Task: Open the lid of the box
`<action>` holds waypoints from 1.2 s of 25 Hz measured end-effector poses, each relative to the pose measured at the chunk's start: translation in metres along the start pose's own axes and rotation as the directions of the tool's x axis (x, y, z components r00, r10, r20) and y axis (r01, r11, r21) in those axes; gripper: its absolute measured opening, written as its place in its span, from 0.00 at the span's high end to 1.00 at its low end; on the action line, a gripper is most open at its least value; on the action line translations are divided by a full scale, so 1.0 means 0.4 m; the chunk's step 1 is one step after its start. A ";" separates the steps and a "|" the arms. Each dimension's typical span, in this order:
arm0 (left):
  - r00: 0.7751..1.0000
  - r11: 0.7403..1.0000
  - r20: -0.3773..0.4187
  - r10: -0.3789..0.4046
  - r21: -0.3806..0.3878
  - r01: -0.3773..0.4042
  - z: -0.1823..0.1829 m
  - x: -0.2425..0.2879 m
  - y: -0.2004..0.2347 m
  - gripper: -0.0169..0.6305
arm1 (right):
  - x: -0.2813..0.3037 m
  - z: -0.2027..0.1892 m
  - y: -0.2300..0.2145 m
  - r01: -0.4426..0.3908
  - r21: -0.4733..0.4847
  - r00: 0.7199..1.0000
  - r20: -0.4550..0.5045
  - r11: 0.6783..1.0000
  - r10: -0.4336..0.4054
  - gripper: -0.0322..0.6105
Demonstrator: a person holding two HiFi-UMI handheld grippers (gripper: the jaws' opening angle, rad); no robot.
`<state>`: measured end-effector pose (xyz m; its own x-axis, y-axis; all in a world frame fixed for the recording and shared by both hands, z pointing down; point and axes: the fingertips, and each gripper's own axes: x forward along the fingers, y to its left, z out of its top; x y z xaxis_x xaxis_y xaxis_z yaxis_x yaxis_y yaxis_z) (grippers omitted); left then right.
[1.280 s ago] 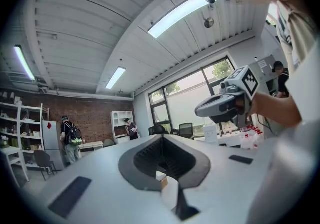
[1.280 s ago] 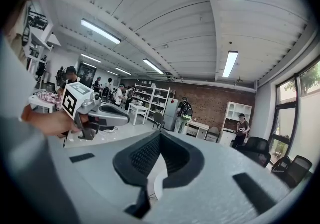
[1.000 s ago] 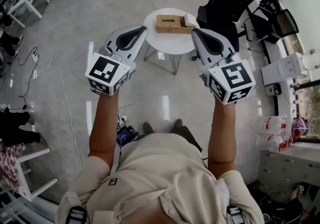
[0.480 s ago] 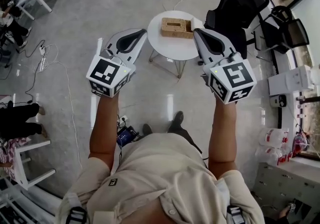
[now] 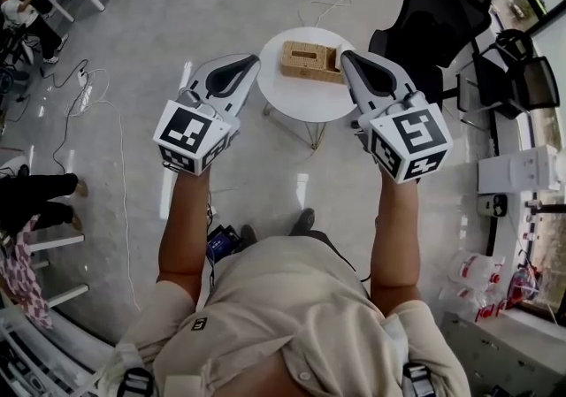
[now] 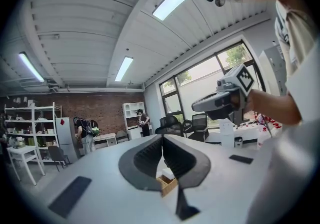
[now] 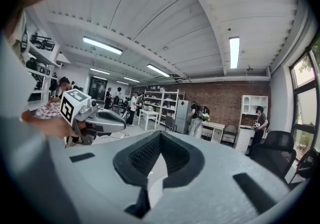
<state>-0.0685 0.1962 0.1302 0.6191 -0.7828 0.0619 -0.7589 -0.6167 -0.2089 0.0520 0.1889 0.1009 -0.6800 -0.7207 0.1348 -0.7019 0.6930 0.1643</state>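
Head view looks down on a person standing with both arms stretched out towards a small round white table (image 5: 305, 102). The wicker box (image 5: 309, 61) sits on the far half of the tabletop, a dark slot in its top. The left gripper (image 5: 253, 58) has its fingers pressed together with nothing between them. The right gripper (image 5: 346, 56) also has its fingers closed tip to tip, and it too is empty. Both are held up short of the box, one on either side of it. A black office chair (image 5: 435, 6) stands just behind the table.
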 end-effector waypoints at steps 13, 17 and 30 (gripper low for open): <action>0.997 0.998 -0.047 0.056 0.005 -0.056 -0.007 0.164 -0.039 0.96 | 0.010 -0.047 -0.177 -0.069 0.016 0.997 0.018 0.998 0.068 0.96; 0.997 0.998 -0.058 0.060 0.016 -0.059 -0.012 0.201 -0.053 0.96 | 0.005 -0.062 -0.218 -0.072 0.025 0.997 0.029 0.997 0.072 0.96; 0.998 1.000 -0.055 -0.012 -0.006 0.011 -0.042 0.327 -0.007 0.96 | 0.028 -0.121 -0.323 0.014 0.056 1.000 -0.023 0.998 -0.012 0.96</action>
<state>0.0111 0.0942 0.1551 0.6160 -0.7789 0.1176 -0.7530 -0.6260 -0.2027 0.1453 0.0905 0.1283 -0.6663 -0.7294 0.1552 -0.7219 0.6831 0.1109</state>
